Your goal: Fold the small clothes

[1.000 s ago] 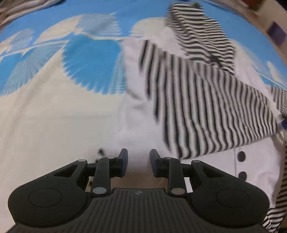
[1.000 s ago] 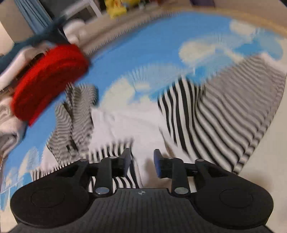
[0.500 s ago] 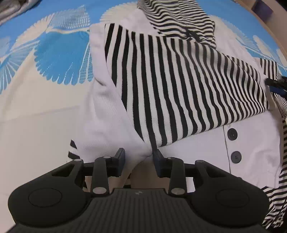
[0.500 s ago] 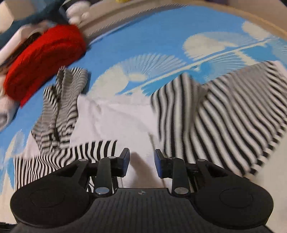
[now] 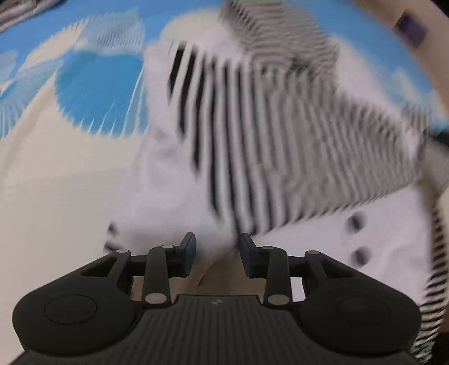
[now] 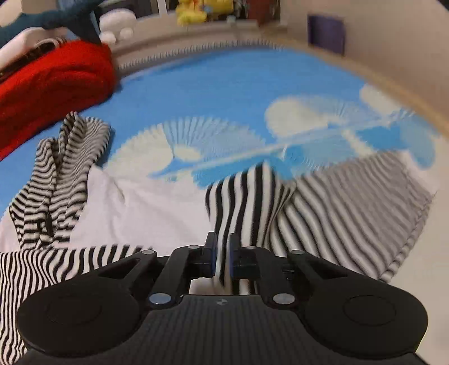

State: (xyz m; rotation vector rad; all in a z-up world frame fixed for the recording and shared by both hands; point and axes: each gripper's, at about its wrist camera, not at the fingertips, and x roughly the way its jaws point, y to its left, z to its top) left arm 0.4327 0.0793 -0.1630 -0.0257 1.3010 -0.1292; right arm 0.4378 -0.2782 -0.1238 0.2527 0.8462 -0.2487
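A small black-and-white striped garment (image 5: 280, 140) with a white front and dark buttons (image 5: 355, 221) lies spread on the blue and cream bedspread (image 5: 98, 84); this view is blurred. My left gripper (image 5: 216, 247) is open over its near white corner, which reaches into the gap between the fingers. In the right wrist view the jaws of my right gripper (image 6: 222, 247) are closing, and a raised fold of the striped garment (image 6: 247, 202) is pinched between the pads. A striped sleeve (image 6: 61, 179) lies off to the left.
A red folded cloth (image 6: 56, 78) and other piled clothes sit at the far left of the bedspread (image 6: 224, 98). Beyond the bed's far edge are a yellow toy (image 6: 193, 11) and a purple object (image 6: 325, 33). Bare cream bedspread lies left of the left gripper.
The right gripper's jaws have narrowed onto a striped fold that now stands up between them. The left gripper has shifted over the garment's white corner and stands slightly wider.
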